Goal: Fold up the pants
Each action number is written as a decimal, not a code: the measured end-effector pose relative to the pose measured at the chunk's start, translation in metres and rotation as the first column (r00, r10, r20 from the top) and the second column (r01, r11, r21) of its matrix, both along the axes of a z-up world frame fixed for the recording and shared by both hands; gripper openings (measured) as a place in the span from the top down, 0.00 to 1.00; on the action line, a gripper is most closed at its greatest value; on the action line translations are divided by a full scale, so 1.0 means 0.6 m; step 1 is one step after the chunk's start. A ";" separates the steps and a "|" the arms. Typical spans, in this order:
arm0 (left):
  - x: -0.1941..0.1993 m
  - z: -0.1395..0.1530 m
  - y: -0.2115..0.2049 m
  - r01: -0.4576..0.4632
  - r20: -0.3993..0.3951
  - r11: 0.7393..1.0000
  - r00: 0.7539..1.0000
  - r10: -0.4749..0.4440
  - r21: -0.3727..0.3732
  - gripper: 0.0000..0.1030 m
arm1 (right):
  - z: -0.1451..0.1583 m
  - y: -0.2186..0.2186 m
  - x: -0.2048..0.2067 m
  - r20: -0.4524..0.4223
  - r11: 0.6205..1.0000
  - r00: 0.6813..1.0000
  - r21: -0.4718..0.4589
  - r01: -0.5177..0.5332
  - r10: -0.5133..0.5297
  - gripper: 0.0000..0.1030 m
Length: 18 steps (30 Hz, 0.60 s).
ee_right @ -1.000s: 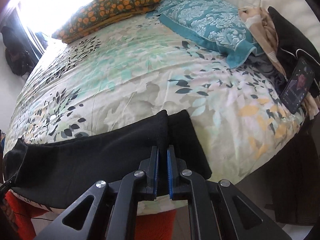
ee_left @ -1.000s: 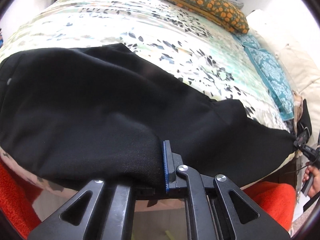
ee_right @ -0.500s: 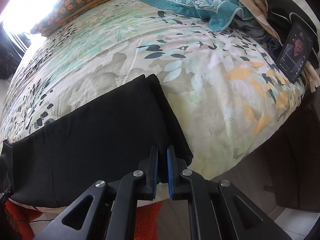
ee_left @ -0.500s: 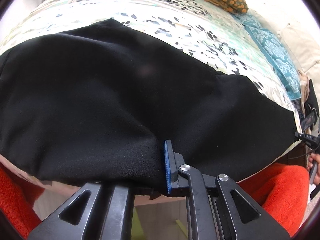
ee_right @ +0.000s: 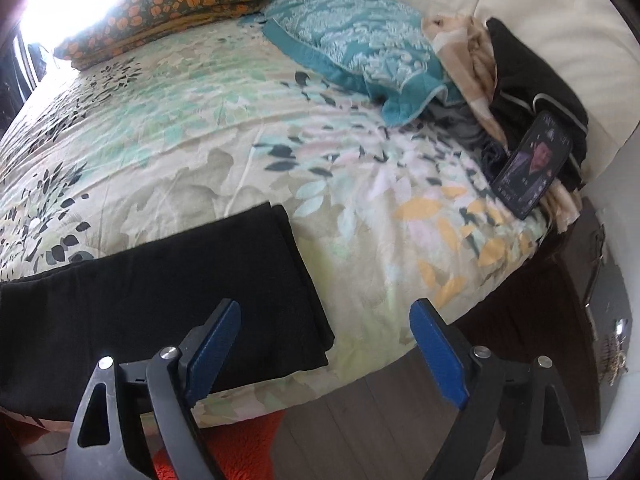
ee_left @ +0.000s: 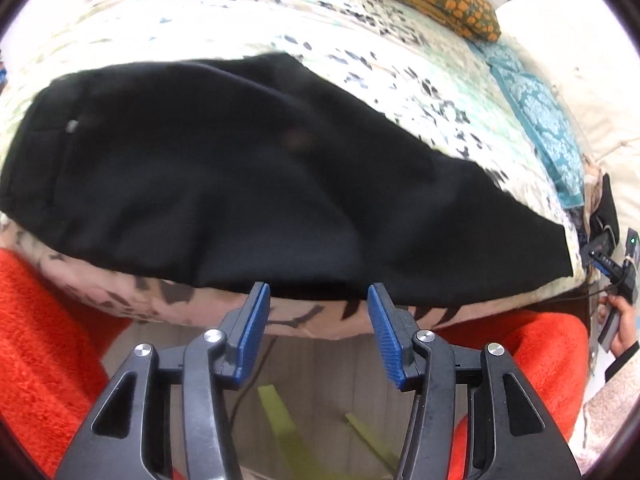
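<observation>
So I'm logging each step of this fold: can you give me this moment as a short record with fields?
pants: black pants, flat along the near edge of the bed
leg ends: stacked, by the right tool
left tool: just opened, nothing between the pads, pulled off the pants' edge
right tool: just opened, nothing gripped
pillows: orange and teal at the far side
phone: propped on clothes, screen lit

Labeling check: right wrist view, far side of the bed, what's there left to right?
Orange-patterned pillow → teal pillow → beige cloth → black garment → phone propped against it.
</observation>
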<state>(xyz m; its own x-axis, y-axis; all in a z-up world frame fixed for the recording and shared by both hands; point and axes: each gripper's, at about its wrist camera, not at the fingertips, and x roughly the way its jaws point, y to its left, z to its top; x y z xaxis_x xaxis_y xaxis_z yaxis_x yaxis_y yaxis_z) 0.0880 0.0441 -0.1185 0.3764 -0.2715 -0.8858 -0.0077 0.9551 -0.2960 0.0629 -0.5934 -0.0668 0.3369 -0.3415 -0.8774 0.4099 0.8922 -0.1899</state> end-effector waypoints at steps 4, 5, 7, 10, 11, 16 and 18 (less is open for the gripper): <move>0.076 0.011 0.056 -0.088 0.154 0.993 0.985 0.075 0.078 0.40 | 0.076 0.127 0.073 0.088 0.969 0.979 0.153 -0.194 0.182 0.16; 0.099 0.002 0.067 -0.113 0.180 0.987 0.980 0.091 0.117 0.41 | 0.089 0.178 0.101 0.118 0.939 0.962 0.217 -0.266 0.245 0.16; 0.135 -0.028 0.083 -0.134 0.190 0.973 0.977 0.097 0.188 0.43 | 0.102 0.297 0.161 0.194 0.831 0.911 0.375 -0.411 0.363 0.15; 0.147 -0.082 0.107 -0.131 0.122 0.954 0.987 0.101 0.270 0.45 | 0.087 0.488 0.256 0.313 0.537 0.835 0.653 -0.535 0.452 0.13; 0.140 -0.093 0.111 -0.125 0.123 0.951 0.988 0.093 0.283 0.47 | 0.074 0.551 0.285 0.329 0.441 0.820 0.717 -0.540 0.468 0.12; 0.119 -0.091 0.105 -0.113 0.136 0.935 0.988 0.071 0.335 0.46 | -0.068 0.794 0.444 0.225 0.262 0.774 0.854 -0.449 0.591 0.11; 0.121 -0.090 0.110 -0.119 0.137 0.935 0.988 0.077 0.335 0.46 | -0.127 0.861 0.486 0.150 0.262 0.755 0.879 -0.397 0.639 0.11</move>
